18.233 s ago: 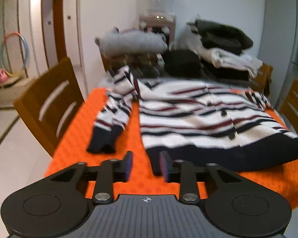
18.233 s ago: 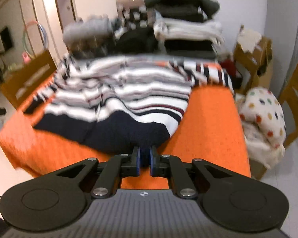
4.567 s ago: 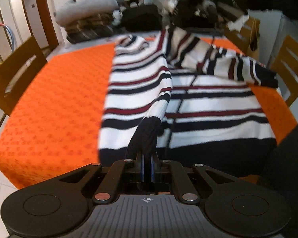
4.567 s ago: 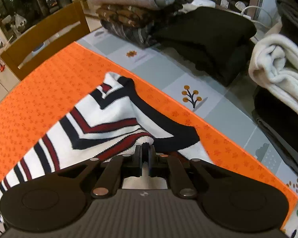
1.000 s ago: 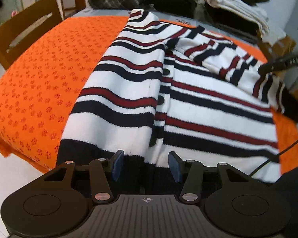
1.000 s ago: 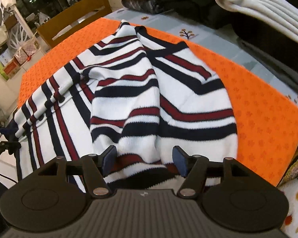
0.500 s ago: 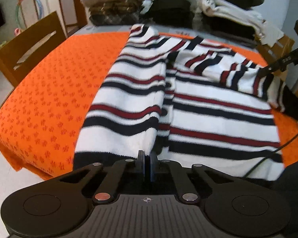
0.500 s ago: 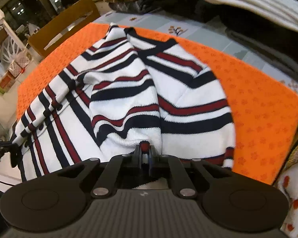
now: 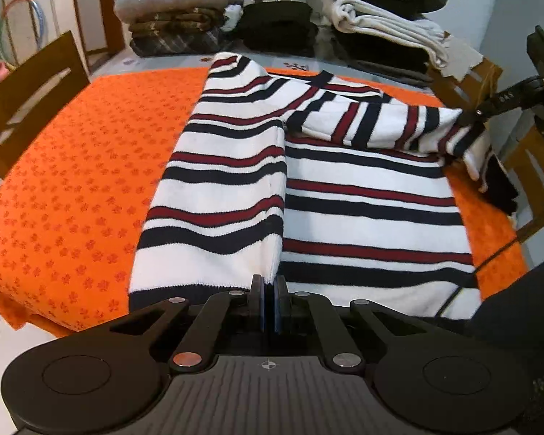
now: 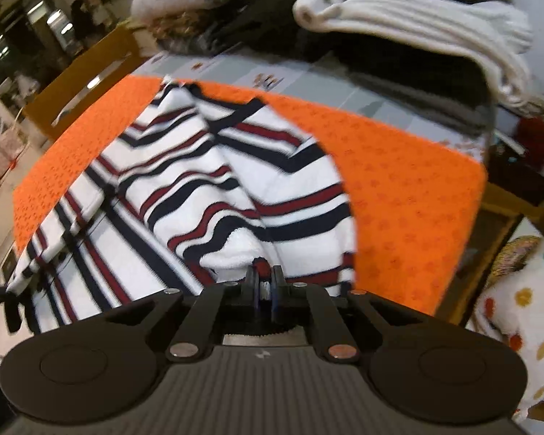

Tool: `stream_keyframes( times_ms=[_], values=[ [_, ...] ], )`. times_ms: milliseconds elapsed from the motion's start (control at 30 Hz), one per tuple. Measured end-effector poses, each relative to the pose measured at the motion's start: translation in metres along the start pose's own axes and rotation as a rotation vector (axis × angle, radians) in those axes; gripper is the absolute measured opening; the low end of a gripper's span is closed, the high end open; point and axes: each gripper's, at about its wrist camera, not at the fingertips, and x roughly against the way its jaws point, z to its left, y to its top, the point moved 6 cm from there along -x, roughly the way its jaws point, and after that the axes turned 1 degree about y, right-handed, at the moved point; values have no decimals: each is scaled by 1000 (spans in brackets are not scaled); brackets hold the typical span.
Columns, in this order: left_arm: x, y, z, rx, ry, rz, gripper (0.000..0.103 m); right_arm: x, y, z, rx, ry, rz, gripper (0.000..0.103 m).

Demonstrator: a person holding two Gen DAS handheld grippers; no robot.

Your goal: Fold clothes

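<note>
A white knitted cardigan with navy and dark red stripes (image 9: 362,195) lies spread on the orange patterned cloth (image 9: 72,181) that covers the counter (image 10: 362,108). The left wrist view shows the cardigan's whole front: one panel folded in over the body, a sleeve laid across the upper part, and, at the cardigan's far right edge, the right hand-held gripper (image 9: 471,116) holding the sleeve end lifted off the cloth. Beyond the cardigan's collar that view also shows stacks of folded clothes (image 9: 170,11) and, to the left of the cloth, a brown wooden chair (image 9: 29,87). The right wrist view, blurred, looks along the cardigan from its side and adds a white cushion with coloured dots (image 10: 518,311) past the cloth's near right edge. The left hand-held gripper (image 9: 268,302) has its fingers pressed together on the cardigan's dark hem at the inner corner of the folded panel. In its own view the right hand-held gripper (image 10: 264,291) is closed tight, pinching striped knit between its pads
</note>
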Motion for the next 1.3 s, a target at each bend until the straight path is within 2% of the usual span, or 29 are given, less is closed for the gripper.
stream_keyframes(
  times_ms=[133,233,267,433,567,700,833,867,933,967,1000,1067,1200,1300],
  values=[
    [-13,-6,-1,3,-44,33,14,-5,1,-5,-3,-24,-7,10],
    [-6,-5,-2,6,-56,-4,38,-2,-2,-6,-14,-23,-19,27],
    [0,-4,-1,8,-54,-35,46,4,-4,-8,-32,-24,-36,39],
    [18,8,15,98,-49,-124,51,28,-31,-27,-160,-35,-91,50],
    [18,20,24,155,-51,-145,54,39,-70,-46,-288,-94,-119,58],
    [8,29,25,156,-63,-142,54,41,-116,-62,-439,-140,-171,65],
    [2,34,20,107,-88,-133,54,28,-152,-60,-531,-117,-219,65],
    [1,35,18,94,-94,-133,54,25,-157,-58,-540,-108,-232,62],
    [0,38,16,74,-104,-132,55,22,-162,-56,-569,-97,-260,43],
    [0,39,16,68,-106,-132,55,21,-164,-56,-586,-90,-271,19],
    [1,40,17,63,-110,-133,55,23,-165,-55,-604,-87,-280,13],
    [2,42,18,52,-114,-137,55,36,-162,-51,-608,-86,-320,12],
    [7,45,27,53,-130,-152,55,70,-148,-29,-540,-165,-349,12],
    [9,44,36,56,-147,-161,55,94,-128,7,-440,-180,-348,12]
  ],
)
